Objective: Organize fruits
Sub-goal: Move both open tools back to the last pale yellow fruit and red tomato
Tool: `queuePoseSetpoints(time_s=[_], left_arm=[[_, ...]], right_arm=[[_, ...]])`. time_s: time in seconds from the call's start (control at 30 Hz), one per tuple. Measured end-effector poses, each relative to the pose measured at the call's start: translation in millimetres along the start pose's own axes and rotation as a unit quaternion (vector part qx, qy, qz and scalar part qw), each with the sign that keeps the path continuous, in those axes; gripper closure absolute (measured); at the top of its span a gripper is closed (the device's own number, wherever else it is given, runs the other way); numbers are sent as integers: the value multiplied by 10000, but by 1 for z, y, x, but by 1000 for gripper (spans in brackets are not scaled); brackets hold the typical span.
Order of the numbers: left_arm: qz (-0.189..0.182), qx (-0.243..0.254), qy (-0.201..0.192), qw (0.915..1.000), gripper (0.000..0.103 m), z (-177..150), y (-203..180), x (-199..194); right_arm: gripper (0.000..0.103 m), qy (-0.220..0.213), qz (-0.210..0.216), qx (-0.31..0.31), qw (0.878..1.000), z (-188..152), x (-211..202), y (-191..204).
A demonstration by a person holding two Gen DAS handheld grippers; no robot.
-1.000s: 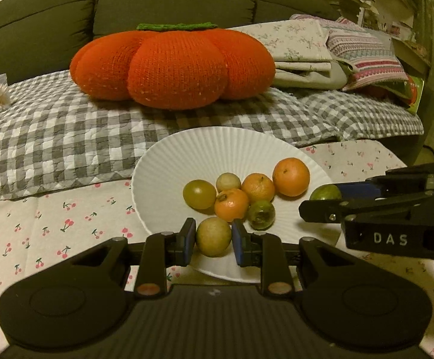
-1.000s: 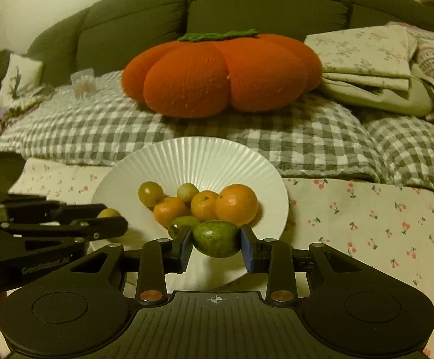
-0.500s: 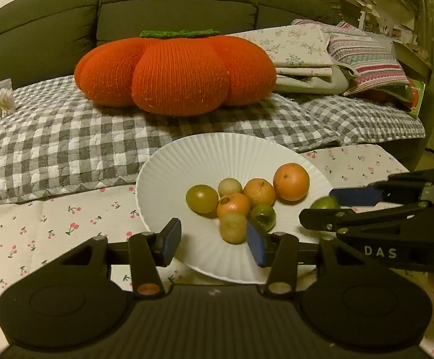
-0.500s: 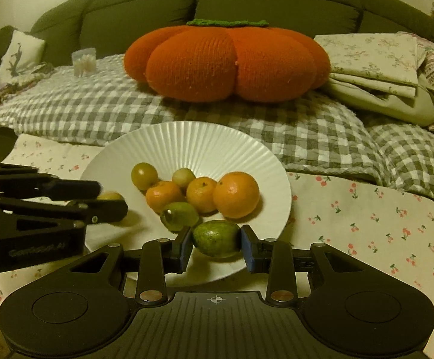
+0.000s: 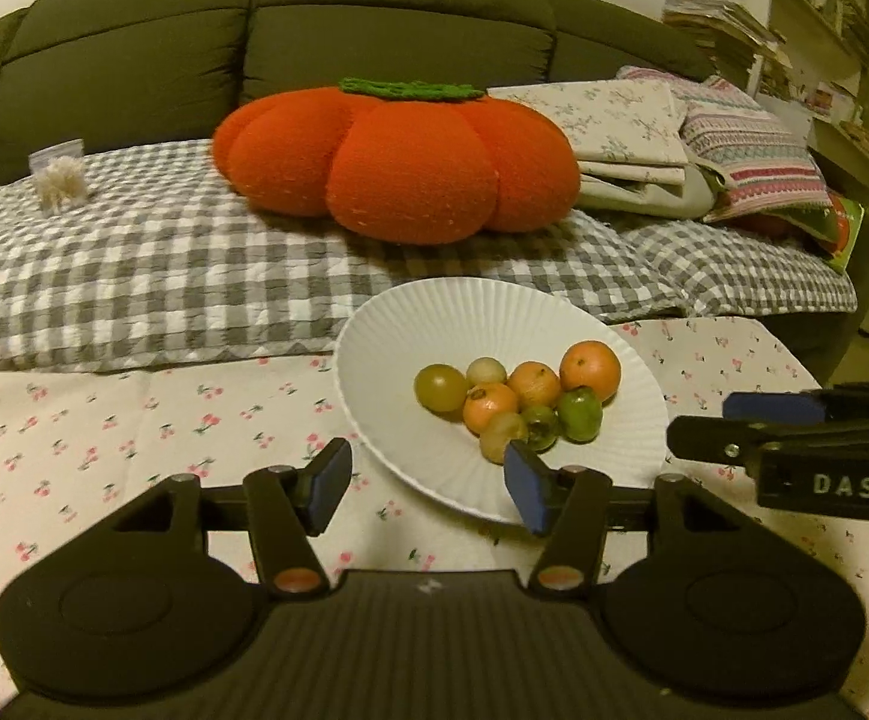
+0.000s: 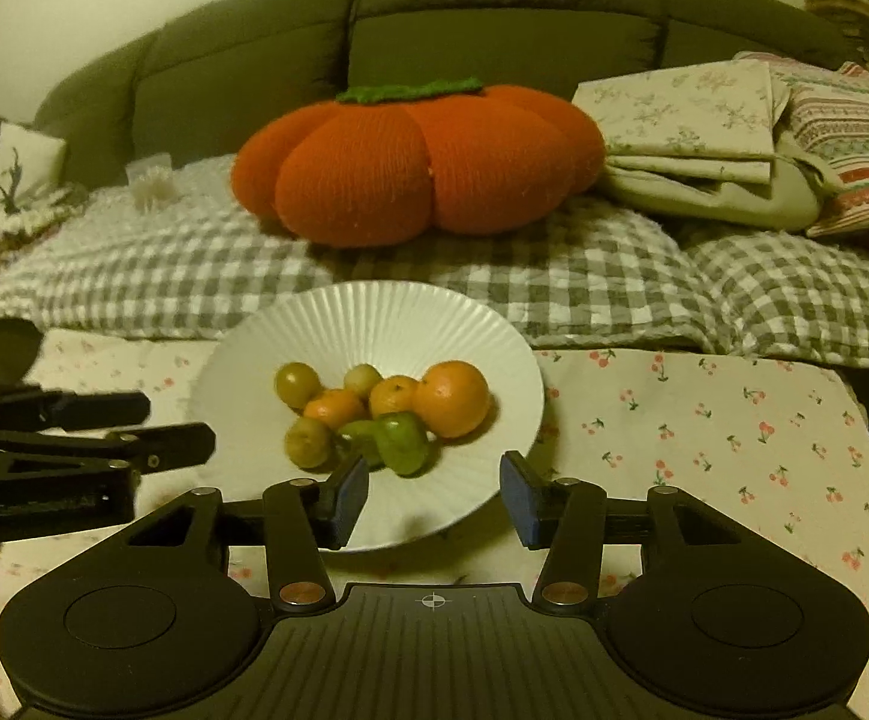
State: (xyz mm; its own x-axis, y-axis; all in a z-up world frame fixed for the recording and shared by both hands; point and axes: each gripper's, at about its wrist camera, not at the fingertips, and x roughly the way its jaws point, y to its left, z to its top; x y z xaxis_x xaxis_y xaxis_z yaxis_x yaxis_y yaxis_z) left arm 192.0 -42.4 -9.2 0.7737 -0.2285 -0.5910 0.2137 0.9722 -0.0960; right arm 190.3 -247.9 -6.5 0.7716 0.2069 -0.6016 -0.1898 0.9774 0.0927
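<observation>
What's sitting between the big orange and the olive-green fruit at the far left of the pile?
In the right wrist view, two fruits lie between the big orange and the olive-green fruit: a small pale one and a smaller orange, all on the white plate.

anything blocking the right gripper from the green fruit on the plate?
Nothing visible. The right gripper is open, and the green fruit lies just ahead of its fingers at the near side of the pile on the plate. The left gripper sits off to the left, clear of that path.
</observation>
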Motion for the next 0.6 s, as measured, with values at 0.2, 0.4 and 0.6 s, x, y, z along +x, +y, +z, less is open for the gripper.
queuePoseSetpoints(time_s=[0.2, 0.4, 0.6], left_arm=[[120, -292, 64, 9995, 42, -7, 10, -25], [179, -410, 174, 9988, 36, -21, 12, -45], [202, -553, 355, 9976, 34, -32, 13, -57]], right_arm=[[55, 50, 194, 263, 9995, -3, -25, 11], [51, 253, 302, 565, 9976, -10, -42, 18], [50, 443, 443, 783, 9950, -19, -58, 28]])
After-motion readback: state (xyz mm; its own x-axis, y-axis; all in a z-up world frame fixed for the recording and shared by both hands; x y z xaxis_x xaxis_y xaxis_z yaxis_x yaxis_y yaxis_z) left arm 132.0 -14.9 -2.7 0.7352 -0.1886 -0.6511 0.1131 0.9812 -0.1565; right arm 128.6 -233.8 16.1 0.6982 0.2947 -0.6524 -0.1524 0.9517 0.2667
